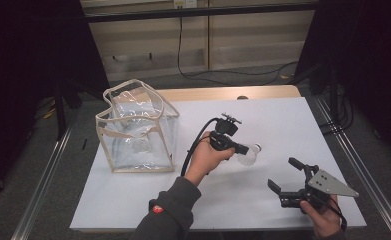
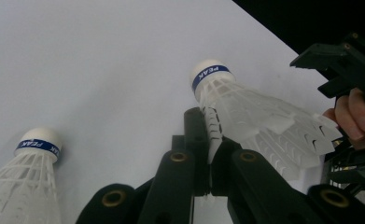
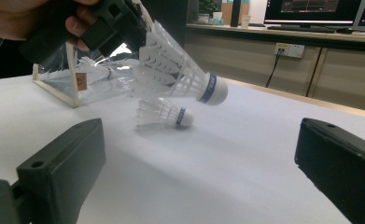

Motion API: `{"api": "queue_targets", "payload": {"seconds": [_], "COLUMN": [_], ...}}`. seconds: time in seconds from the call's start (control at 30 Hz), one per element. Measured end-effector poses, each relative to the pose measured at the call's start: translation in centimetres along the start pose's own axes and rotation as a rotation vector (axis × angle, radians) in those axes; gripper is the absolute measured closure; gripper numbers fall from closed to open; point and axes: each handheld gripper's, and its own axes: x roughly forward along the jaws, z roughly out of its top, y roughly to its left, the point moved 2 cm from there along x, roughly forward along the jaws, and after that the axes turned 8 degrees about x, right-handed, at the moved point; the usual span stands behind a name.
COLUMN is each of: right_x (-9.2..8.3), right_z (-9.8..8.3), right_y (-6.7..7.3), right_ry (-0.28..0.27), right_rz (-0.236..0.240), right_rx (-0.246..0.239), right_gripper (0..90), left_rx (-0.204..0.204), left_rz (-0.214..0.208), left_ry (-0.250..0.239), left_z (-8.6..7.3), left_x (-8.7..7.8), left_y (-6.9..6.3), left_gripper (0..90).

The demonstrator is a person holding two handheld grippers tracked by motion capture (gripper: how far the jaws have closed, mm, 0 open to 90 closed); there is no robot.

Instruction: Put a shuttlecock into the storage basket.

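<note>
From the high view, my left gripper point(image 1: 244, 149) sits mid-table, clenched on the feather skirt of a white plastic shuttlecock with a blue band round its cork point(image 1: 250, 154), which sticks out past the jaws toward my right gripper point(image 1: 283, 175). That right one rests low at the near right corner, jaws spread wide with nothing between them, I'd say parked there to leave the left room to work. Well off to the left of the left gripper stands the clear plastic bag with beige trim point(image 1: 136, 127), mouth up, more shuttlecocks dimly visible inside; I judge it to be where this one is headed

In the left gripper view, my jaws are pinched on one edge of the skirt rather than the cork, likely because the thin skirt gives the pads something flat to bite. The held shuttlecock point(image 2: 245, 112) leans up and away, cork end outermost. A second white shuttlecock point(image 2: 28, 177) lies on the white table point(image 2: 101, 60) off to the lower left

In the right gripper view, between my open jaws and farther off, the held shuttlecock point(image 3: 180, 74) hangs above the table, the second one point(image 3: 164, 113) lying just under it, the bag point(image 3: 73, 79) behind
</note>
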Motion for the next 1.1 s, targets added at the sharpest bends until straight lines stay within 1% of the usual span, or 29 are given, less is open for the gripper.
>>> {"api": "queue_targets", "payload": {"seconds": [0.13, 0.2, 0.23, 0.3, 0.37, 0.43, 0.57, 0.67, 0.73, 0.77, 0.87, 1.1], "right_x": [0.0, -0.1, -0.1, -0.1, 0.0, 0.0, -0.1, 0.0, 0.0, 0.0, -0.1, -0.1], "right_z": [0.0, 0.0, 0.0, 0.0, 0.0, 0.0, 0.0, 0.0, 0.0, 0.0, 0.0, 0.0], "right_y": [0.0, -0.1, 0.0, 0.0, 0.0, 0.0, 0.0, 0.0, 0.0, 0.0, 0.0, 0.0], "right_ry": [0.002, -0.002, -0.003, -0.003, -0.002, -0.003, -0.004, -0.004, -0.005, -0.005, -0.003, -0.005], "right_rz": [-0.004, -0.004, -0.003, -0.002, -0.001, -0.002, -0.002, 0.001, 0.001, 0.001, -0.001, 0.003], "right_rx": [0.004, 0.005, 0.004, 0.004, 0.002, 0.002, 0.002, 0.000, 0.000, -0.001, 0.000, -0.003], "right_gripper": [1.7, 1.6, 1.6, 1.7, 1.6, 1.6, 1.6, 1.6, 1.7, 1.6, 1.6, 1.7], "left_rx": [0.007, -0.001, 0.003, 0.006, 0.010, 0.001, -0.013, -0.020, -0.019, -0.020, -0.015, -0.024], "left_rz": [0.006, 0.004, 0.008, -0.001, 0.005, 0.008, -0.001, 0.004, 0.001, 0.008, 0.010, 0.020], "left_ry": [0.012, 0.007, 0.004, 0.004, 0.009, 0.007, -0.002, -0.004, -0.008, -0.002, 0.001, -0.003], "left_z": [0.2, 0.3, 0.4, 0.5, 0.5, 0.6, 0.6, 0.7, 0.8, 0.8, 1.0, 1.3], "left_x": [-0.7, -0.9, -1.0, -1.3, -1.5, -1.8, -2.3, -2.7, -2.9, -3.1, -3.5, -4.6], "left_y": [0.0, 0.0, 0.0, 0.1, 0.1, 0.2, 0.5, 0.7, 0.7, 0.7, 0.8, 1.0], "left_gripper": [89.9, 89.9, 89.9, 89.8, 89.9, 89.9, 89.8, 89.9, 89.9, 89.9, 89.9, 89.9]}}
